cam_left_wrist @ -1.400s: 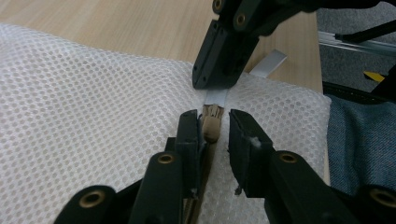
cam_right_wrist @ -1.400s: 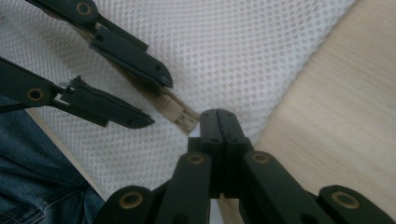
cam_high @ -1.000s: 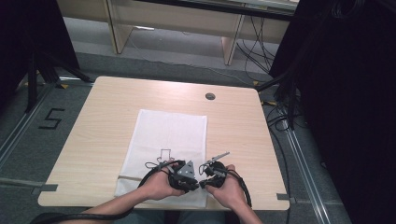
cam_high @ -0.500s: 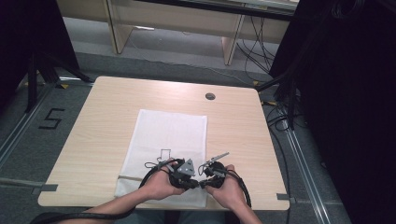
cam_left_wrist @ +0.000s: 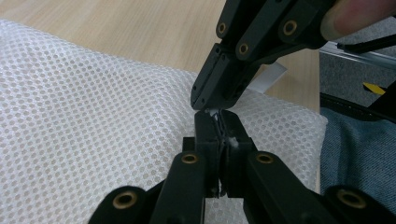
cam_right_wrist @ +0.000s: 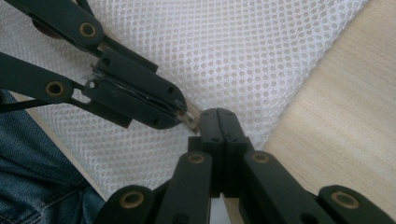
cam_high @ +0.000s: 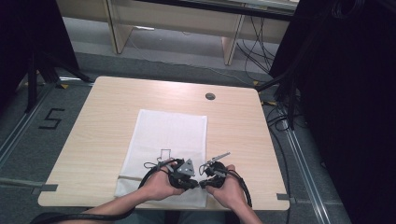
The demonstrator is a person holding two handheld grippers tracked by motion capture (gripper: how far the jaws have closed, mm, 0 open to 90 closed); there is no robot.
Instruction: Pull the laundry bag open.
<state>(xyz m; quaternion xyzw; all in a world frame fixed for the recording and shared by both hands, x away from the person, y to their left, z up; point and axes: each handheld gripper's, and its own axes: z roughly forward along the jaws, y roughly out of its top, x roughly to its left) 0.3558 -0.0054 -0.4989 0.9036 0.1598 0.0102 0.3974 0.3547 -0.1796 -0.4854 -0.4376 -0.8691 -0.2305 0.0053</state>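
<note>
Item: white mesh bag (cam_high: 170, 140), flat on table (cam_high: 93, 126), near edge. Left tool (cam_left_wrist: 215, 122) clamped on bag's near-edge zipper pull; right tool (cam_right_wrist: 219, 116) jaws together, tip-to-tip beside it.

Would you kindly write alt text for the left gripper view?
Two black grippers meet tip to tip over a white mesh bag on a wooden table. The left gripper rises from below, jaws shut on a small white bit; the right gripper reaches down from above.
</note>
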